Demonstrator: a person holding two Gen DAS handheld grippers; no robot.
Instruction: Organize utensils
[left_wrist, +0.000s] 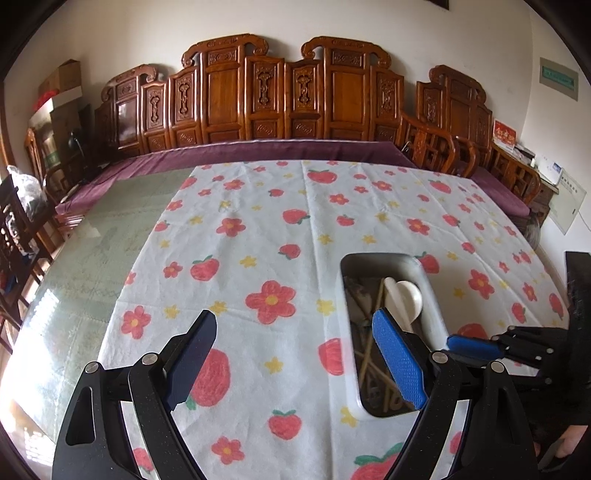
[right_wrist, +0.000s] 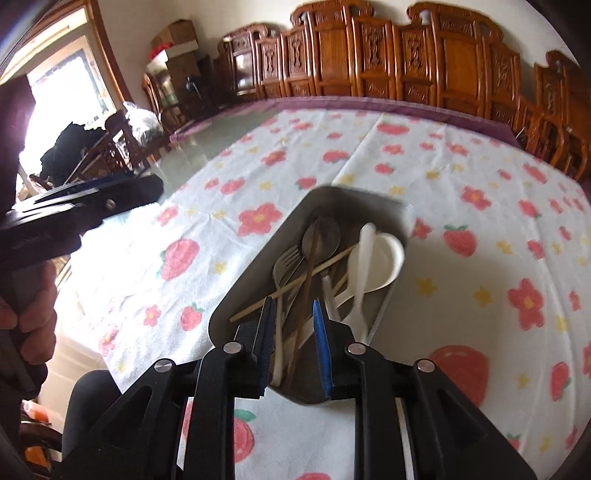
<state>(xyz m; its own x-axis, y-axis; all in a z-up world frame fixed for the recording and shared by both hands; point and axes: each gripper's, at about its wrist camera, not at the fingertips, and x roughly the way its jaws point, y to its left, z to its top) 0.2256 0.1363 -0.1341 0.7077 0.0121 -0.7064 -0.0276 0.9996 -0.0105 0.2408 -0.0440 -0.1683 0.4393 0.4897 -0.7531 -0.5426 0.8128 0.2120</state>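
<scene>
Floral tablecloth (left_wrist: 258, 236) (carved wooden bench (left_wrist: 280, 96) behind)

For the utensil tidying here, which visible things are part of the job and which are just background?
Part of the job:
- tray
- white spoons
- metal fork
- metal spoon
- chopsticks

Just background:
- flower tablecloth
- carved wooden bench
- cardboard boxes

A home living or dining room, carved wooden bench (left_wrist: 280, 99) with purple cushion (left_wrist: 258, 155) along a white wall, strawberry-and-flower tablecloth (left_wrist: 258, 236) on the glass-topped counter (left_wrist: 110, 229), stacked cardboard boxes (left_wrist: 61, 79) in a corner, bright window (right_wrist: 62, 99)
</scene>
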